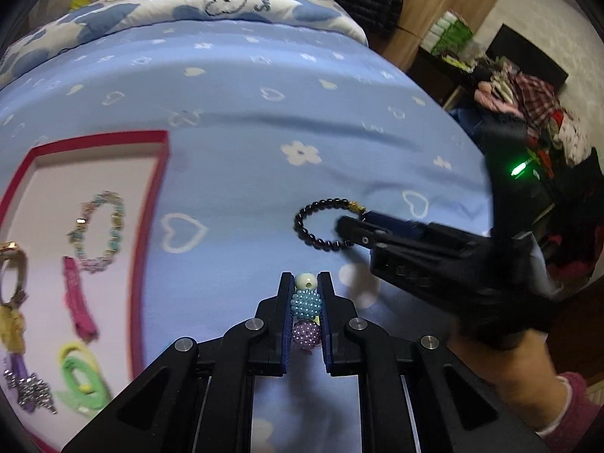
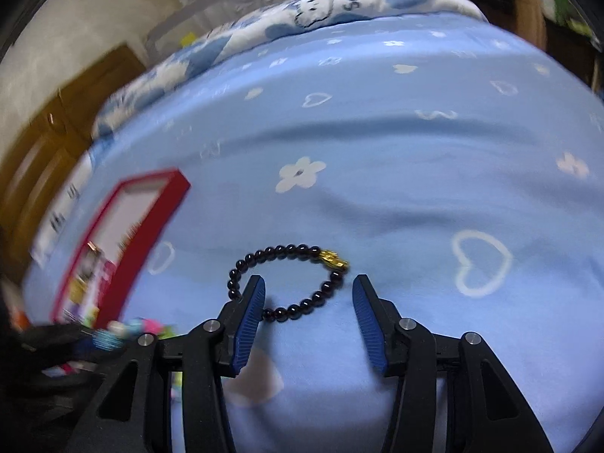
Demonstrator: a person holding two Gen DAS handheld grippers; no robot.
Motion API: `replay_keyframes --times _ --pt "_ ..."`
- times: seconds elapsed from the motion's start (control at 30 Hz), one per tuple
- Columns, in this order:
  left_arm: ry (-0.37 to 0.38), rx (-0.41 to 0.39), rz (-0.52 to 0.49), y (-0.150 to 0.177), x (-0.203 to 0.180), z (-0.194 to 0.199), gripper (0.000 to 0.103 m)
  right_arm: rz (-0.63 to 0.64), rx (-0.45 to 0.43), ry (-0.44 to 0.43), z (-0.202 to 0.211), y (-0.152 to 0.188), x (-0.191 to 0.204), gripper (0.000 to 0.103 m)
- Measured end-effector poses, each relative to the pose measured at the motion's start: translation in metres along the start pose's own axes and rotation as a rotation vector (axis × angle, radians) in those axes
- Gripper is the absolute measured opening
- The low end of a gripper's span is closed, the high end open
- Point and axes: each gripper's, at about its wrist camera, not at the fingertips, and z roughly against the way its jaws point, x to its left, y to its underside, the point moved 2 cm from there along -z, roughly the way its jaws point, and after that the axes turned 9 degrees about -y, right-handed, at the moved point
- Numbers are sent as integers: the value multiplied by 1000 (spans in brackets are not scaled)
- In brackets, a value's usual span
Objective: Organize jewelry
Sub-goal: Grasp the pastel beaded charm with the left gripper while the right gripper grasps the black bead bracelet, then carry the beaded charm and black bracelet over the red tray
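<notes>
My left gripper (image 1: 305, 277) is shut on a beaded piece (image 1: 306, 302) with a white bead, a blue berry bead and a purple one, held just above the blue bedsheet. A black bead bracelet (image 2: 287, 248) with a gold charm (image 2: 332, 258) lies flat on the sheet. My right gripper (image 2: 307, 287) stands open over the bracelet's near arc, its blue pads (image 2: 251, 302) apart from each other. In the left wrist view the bracelet (image 1: 321, 203) lies ahead, with the right gripper (image 1: 345, 228) reaching into it from the right. A red-rimmed box (image 1: 151, 204) sits to the left.
The box holds a pastel bracelet (image 1: 100, 232), a pink clip (image 1: 77, 298), green and yellow hair ties (image 1: 81, 381) and a watch (image 1: 13, 275). A patterned quilt (image 1: 211, 3) lies along the bed's far side. A heap of clothes (image 1: 528, 102) is off the bed's right edge.
</notes>
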Motion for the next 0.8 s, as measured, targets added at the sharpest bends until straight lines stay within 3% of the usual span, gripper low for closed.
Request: replay_keyframes --times 0.03,0.07,0.5,0.8 --pt "-1 -9 6 1 0 6 11 27 4 42 -3 0 4 10" --pt "-2 -15 9 1 3 10 11 32 3 50 -3 0 4 8" --pt "-28 -121 72 31 45 91 11 5 -175 -76 69 -3 42 8" --pt "-74 -180 131 65 85 150 11 18 -206 -170 96 6 83 7"
